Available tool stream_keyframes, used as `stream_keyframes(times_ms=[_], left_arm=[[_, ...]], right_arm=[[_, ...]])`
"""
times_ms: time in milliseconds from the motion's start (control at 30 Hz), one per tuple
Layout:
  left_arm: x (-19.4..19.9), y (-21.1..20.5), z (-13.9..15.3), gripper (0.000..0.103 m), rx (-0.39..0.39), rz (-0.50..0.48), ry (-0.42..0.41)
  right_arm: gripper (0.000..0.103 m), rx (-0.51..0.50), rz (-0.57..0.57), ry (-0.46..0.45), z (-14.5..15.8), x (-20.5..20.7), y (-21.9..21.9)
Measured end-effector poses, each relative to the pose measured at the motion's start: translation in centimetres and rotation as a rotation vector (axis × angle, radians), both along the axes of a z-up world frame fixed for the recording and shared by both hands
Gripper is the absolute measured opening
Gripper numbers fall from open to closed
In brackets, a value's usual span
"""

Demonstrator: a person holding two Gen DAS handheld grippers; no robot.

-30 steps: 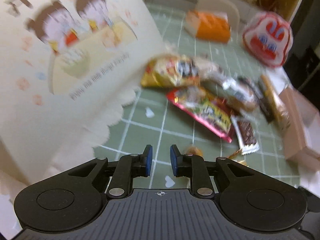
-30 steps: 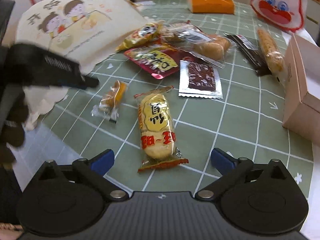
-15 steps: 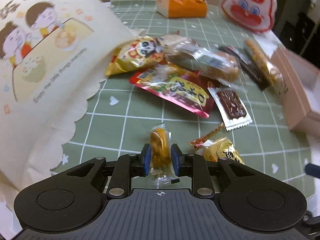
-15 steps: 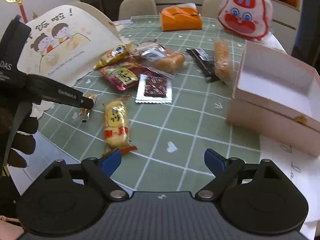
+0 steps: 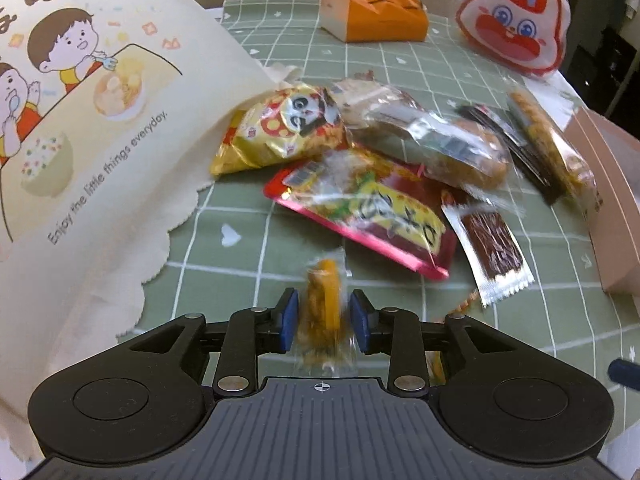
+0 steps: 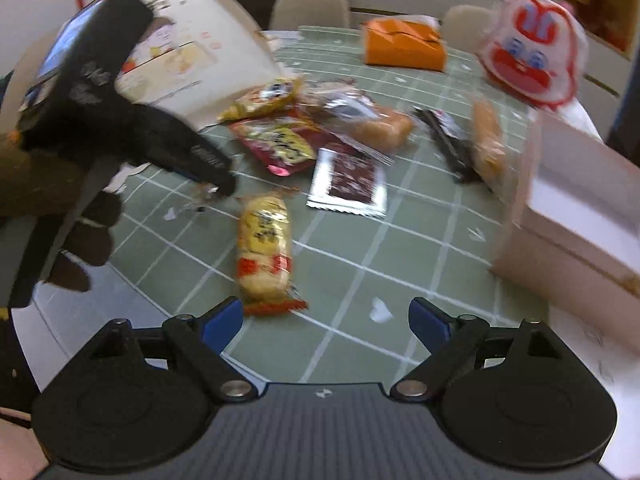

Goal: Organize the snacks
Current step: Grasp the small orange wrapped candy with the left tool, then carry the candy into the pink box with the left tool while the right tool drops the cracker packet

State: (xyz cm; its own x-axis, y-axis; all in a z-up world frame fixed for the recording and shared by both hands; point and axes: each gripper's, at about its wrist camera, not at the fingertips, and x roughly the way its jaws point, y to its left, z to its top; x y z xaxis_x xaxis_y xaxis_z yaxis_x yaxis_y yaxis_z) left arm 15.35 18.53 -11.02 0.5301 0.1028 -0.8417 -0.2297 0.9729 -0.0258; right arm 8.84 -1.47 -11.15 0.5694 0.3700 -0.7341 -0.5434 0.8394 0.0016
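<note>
Green checked tablecloth [image 5: 248,288] is carrying scattered snacks.
Left gripper [image 5: 323,320], jaws just opening, is straddling the orange candy [image 5: 322,300] loosely; right gripper [image 6: 326,322] is gaping empty near it.

My left gripper [image 5: 324,316]: matt black plastic body, ribbed grey plate, smooth blue pads, metal pivot pins. Small snack [image 5: 322,304] between the pads is showing clear, crinkled, glossy film. Red pouch [image 5: 360,212] and yellow bag [image 5: 280,132] are gleaming as shiny foil. Tablecloth [image 5: 240,264] is looking smooth and matt. Cream bag [image 5: 80,152]: matt printed cloth or paper. Pink box [image 6: 568,216]: matt card.
</note>
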Motion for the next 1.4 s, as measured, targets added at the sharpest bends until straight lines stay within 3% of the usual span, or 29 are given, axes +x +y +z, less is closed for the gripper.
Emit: stream_keyframes(times_ms=[200, 367, 433, 467, 700, 1000, 1133, 1233, 1333, 1400], left_arm=[[0.7, 1.6, 0.0, 0.029, -0.061, 0.003, -0.012], [-0.6, 2.6, 0.2, 0.027, -0.131, -0.016, 0.001], [-1.4, 2.7, 0.3, 0.026, -0.165, -0.022, 0.006], [-1.9, 2.6, 0.3, 0.026, -0.178, -0.026, 0.006], [-4.9, -1.5, 1.3, 0.025, -0.261, -0.136, 0.012], [-5.8, -14.0, 3.2, 0.025, -0.409, -0.532, 0.102], [-4.7, -17.0, 6.7, 0.025, -0.441, -0.619, 0.014], [-1.9, -17.8, 10.5, 0.025, -0.446, -0.620, -0.100], [1.7, -19.2, 13.6, 0.025, -0.404, -0.608, -0.224], [4.7, -20.6, 13.9, 0.027, -0.419, -0.605, -0.240]], right_arm=[[0.086, -0.020, 0.052, -0.025, 0.2, 1.1, 2.8], [0.066, -0.017, 0.065, 0.022, -0.4, 3.0, 4.9], [0.037, -0.037, 0.087, 0.036, -0.6, 3.1, 5.7], [0.035, -0.047, 0.102, 0.044, -0.6, 3.1, 5.9], [0.034, -0.047, 0.054, 0.023, 1.5, 0.8, 1.9], [0.035, -0.019, -0.236, 0.035, 4.2, -2.6, -10.4], [0.035, 0.039, -0.347, -0.057, 7.9, -4.2, -14.6], [0.034, 0.077, -0.428, -0.175, 11.6, -5.0, -17.0], [0.034, 0.117, -0.468, -0.251, 14.4, -4.9, -18.7], [0.034, 0.123, -0.496, -0.287, 15.5, -4.4, -19.5]])
